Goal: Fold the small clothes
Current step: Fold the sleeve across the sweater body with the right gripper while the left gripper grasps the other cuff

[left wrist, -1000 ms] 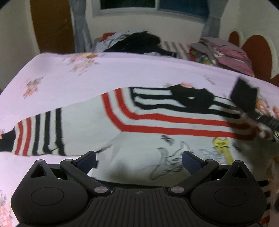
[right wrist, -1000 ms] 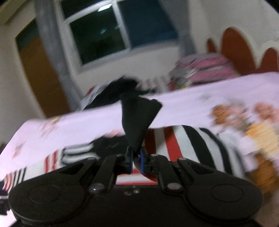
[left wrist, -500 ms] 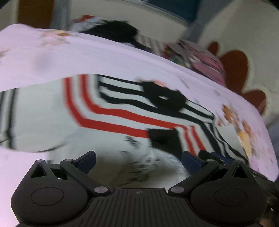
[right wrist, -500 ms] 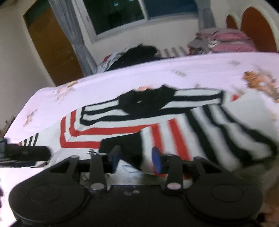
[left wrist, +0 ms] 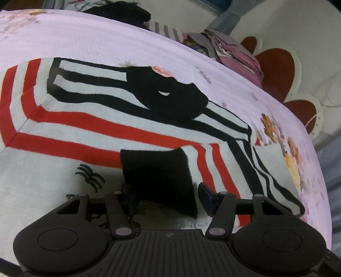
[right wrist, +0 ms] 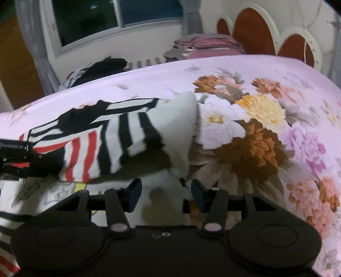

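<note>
The sweater [left wrist: 89,119], white w/ red and black stripes, lies spread on the pink flowered bedsheet [left wrist: 85,40]. Its right sleeve is folded in over the body, and the black cuff [left wrist: 157,176] of this sleeve rests on the front, just below the red stripes. The black collar [left wrist: 168,95] is toward the far side of the bed.

Left gripper [left wrist: 165,197]: jaws apart, the cuff lies between them; the right pad shows clear of the cloth, the left pad is hidden behind the cuff, so no clamping is seen.

Right gripper [right wrist: 166,192]: jaws apart, nothing held, low over the white part of the sweater near the folded sleeve [right wrist: 127,140]. The sleeve's fold edge stands a bit raised off the sheet.

Writing: in right wrist view, at the left edge, a black tool part [right wrist: 15,149] has a small white label, approx. "GenBaser AI", but blurred, not sure of the letters. On the sweater front there are drawn figures and a yellow patch [right wrist: 80,187]; no readable text there.

Far end: pile of folded clothes [right wrist: 204,45], dark clothes heap [right wrist: 102,66], window [right wrist: 119,19].
</note>
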Tool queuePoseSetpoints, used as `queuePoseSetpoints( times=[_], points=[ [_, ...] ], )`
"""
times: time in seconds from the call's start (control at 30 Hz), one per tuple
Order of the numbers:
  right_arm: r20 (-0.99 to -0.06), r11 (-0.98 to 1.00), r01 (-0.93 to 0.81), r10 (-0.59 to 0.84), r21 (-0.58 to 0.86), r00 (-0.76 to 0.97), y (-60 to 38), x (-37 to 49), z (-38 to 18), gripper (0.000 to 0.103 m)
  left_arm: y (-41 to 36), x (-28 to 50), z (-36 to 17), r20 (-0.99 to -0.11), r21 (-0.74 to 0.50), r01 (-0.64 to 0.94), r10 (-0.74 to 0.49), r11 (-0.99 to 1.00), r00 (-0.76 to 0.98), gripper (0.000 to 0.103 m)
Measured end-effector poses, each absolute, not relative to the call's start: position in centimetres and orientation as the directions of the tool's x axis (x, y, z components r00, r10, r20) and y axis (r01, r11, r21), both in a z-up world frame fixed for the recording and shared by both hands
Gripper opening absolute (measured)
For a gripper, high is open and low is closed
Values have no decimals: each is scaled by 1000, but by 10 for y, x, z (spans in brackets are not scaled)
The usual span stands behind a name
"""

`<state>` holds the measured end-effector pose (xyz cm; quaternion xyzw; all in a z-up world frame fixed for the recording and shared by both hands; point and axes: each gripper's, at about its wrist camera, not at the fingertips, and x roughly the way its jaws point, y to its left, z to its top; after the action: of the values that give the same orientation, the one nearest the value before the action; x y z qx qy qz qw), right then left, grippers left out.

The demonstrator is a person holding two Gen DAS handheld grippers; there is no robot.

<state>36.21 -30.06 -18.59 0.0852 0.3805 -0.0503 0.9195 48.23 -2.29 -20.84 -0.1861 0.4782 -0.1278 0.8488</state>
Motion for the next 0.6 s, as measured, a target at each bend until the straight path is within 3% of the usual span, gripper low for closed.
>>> queuePoseSetpoints(
  times=[0.07, 0.2, 0.5, 0.6],
  points=[
    [-712, 977, 169, -27, 130, 702, -304, 368, -191, 50, -26, 483, -208, -759, -429, 39, -384, 903, 526, 24],
    [-721, 969, 189, -18, 158, 693, -311, 379, -197, 49, -25, 487, -207, -740, -429, 38, -375, 902, 558, 7],
    [-732, 967, 197, -15, 164, 682, -311, 394, -201, 37, 22, 480, -146, -585, -465, 31, -333, 885, 740, 6],
    [-730, 972, 178, -8, 156, 683, -304, 396, -201, 38, 47, 478, -147, -597, -447, 3, -301, 895, 744, 6]
  ],
)
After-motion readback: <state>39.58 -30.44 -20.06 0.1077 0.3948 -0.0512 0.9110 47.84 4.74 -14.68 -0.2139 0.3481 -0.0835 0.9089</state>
